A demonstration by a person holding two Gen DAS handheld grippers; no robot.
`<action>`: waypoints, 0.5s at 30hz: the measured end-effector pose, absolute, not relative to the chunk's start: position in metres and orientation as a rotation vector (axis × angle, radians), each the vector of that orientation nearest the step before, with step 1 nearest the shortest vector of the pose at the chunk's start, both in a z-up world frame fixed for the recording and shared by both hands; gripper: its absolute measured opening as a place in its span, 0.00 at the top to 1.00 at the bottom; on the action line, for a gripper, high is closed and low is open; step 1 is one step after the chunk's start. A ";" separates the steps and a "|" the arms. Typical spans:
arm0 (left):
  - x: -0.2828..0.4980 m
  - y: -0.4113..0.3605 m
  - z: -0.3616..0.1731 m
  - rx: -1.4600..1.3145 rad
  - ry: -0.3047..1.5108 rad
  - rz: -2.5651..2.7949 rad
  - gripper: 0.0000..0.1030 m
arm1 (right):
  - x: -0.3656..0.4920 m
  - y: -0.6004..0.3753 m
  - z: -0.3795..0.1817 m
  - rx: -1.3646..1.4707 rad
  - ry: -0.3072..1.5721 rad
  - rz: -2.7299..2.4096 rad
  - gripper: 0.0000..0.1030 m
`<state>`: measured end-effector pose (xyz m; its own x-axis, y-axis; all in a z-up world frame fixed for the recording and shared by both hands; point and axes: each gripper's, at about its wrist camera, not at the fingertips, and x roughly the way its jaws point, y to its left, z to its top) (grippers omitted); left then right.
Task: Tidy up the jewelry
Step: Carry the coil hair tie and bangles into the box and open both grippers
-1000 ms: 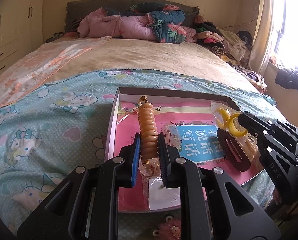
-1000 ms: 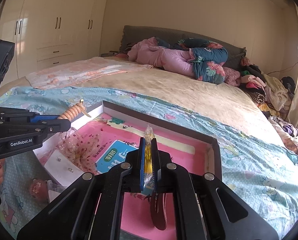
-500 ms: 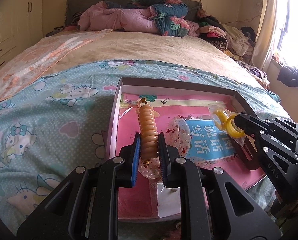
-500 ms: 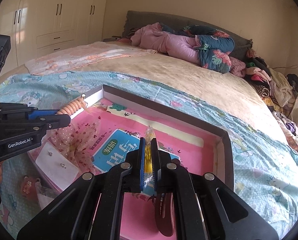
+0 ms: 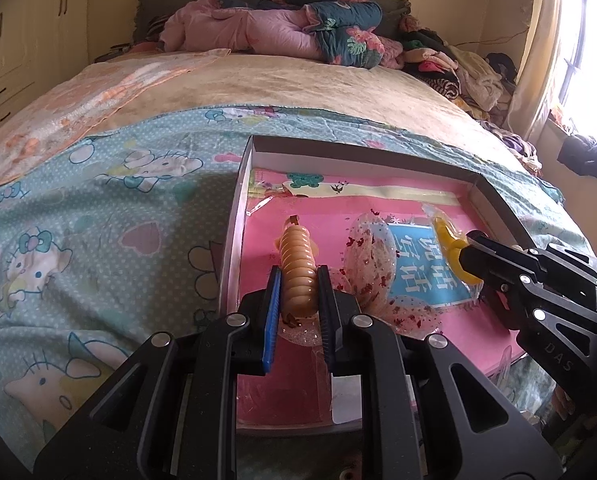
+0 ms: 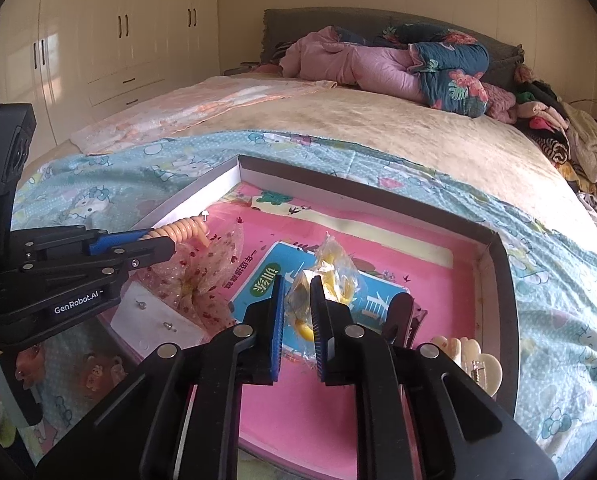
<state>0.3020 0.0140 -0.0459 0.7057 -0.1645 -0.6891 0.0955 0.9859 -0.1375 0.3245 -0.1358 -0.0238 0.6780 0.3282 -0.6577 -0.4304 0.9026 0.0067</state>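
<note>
while the shallow box (image 6: 494, 264) sits on the cartoon-print sheet (image 5: 98, 216) in the lower half of both views, its pink printed liner (image 6: 378, 240) carries plenty: a sequinned bow (image 6: 202, 276) at centre left, a white earring card (image 6: 154, 320) below it, a dark hair clip (image 6: 402, 316) and a cream claw clip (image 6: 470, 356) toward the lower right. the left gripper (image 5: 298, 276) is clamped on the peach spiral hair tie (image 5: 296, 256), which sticks out past the pads, its long axis running up the frame toward the box's far wall, gold end uppermost. over in the right wrist view, the right gripper (image 6: 298, 300) has just been opening; a second ago its pads were pinched tight, and now there's a clear gap, with the bagged yellow clip (image 6: 334, 276) loose between and just ahead of them, resting on the liner at mid-frame. the bag's crinkled top points up and away toward the far wall. the box also fills more of the frame than a second ago.
</note>
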 end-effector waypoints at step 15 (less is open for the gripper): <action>0.291 0.014 -0.042 -0.096 0.757 -0.144 0.89 | 0.300 -0.157 -0.018 -0.091 0.694 0.409 0.58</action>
<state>0.2913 0.0145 -0.0417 0.7180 -0.1649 -0.6763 0.0957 0.9857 -0.1387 0.3000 -0.1566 -0.0184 0.6931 0.3361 -0.6377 -0.3957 0.9168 0.0532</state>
